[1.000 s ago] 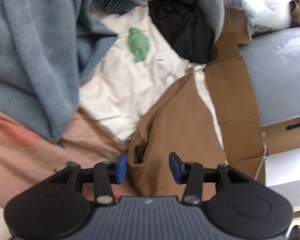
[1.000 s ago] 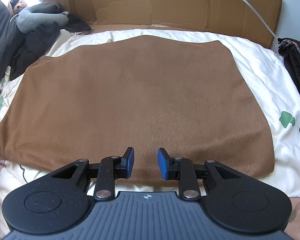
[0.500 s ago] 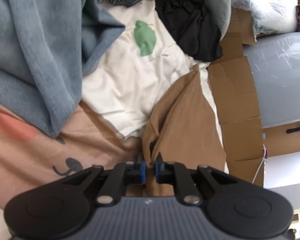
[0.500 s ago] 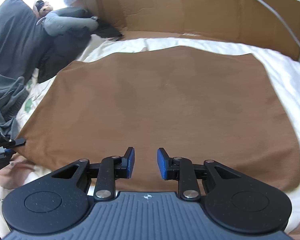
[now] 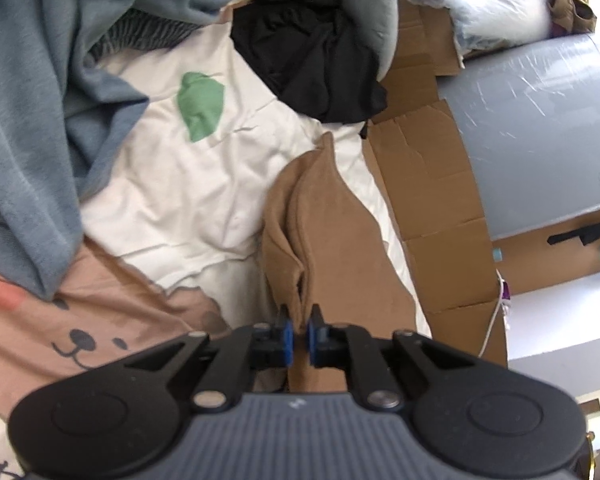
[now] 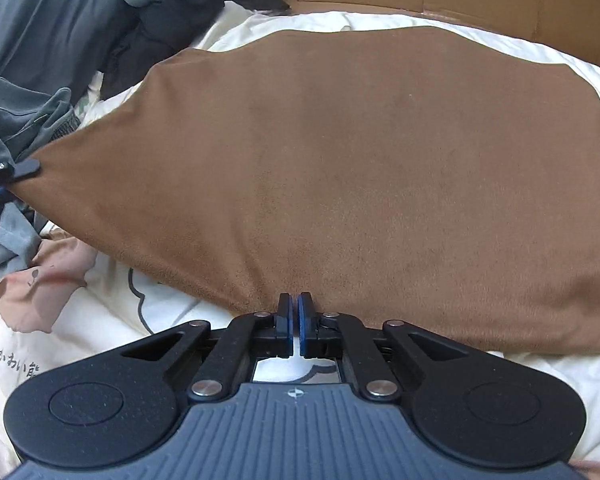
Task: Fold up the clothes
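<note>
A brown garment point(image 6: 380, 184) lies spread across the white bed sheet point(image 6: 480, 36). In the left wrist view its near corner point(image 5: 324, 240) is bunched and raised, and my left gripper point(image 5: 298, 334) is shut on that corner. My right gripper point(image 6: 295, 322) is shut on the garment's near edge at about its middle. The left gripper's tip point(image 6: 24, 168) shows at the garment's left corner in the right wrist view.
A blue-grey blanket point(image 5: 32, 120) and a black garment point(image 5: 320, 64) are heaped at the bed's head. Flat cardboard point(image 5: 432, 208) lines the bed's far side. Dark grey clothes point(image 6: 52, 32) sit at the left. A pink bear-print cover point(image 5: 80, 320) lies under the near edge.
My left gripper shut on the brown garment's corner and lifted it. My right gripper, open until half a second ago, has shut on the near edge.
</note>
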`<action>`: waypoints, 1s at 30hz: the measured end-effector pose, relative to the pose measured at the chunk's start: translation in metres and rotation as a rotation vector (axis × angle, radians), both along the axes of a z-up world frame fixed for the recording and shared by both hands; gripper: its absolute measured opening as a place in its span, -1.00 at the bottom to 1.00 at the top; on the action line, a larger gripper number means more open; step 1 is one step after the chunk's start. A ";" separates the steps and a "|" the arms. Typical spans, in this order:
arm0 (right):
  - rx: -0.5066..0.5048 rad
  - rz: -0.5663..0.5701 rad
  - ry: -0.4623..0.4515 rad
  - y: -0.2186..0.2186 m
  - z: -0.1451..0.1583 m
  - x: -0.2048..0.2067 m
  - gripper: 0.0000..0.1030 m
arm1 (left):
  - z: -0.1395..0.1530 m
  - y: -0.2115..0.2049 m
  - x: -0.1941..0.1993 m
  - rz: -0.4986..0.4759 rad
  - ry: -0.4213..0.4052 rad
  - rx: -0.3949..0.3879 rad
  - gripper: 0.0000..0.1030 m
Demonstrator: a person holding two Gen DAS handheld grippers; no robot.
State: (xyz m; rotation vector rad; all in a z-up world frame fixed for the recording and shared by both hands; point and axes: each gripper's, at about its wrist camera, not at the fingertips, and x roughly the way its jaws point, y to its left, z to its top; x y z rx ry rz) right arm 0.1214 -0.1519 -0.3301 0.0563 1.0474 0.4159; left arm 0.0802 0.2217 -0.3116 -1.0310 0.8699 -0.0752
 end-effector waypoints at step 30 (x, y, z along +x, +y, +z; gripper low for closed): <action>0.126 0.232 -0.146 0.041 0.061 -0.007 -0.08 | 0.043 -0.040 0.018 -0.120 -0.046 0.057 -0.86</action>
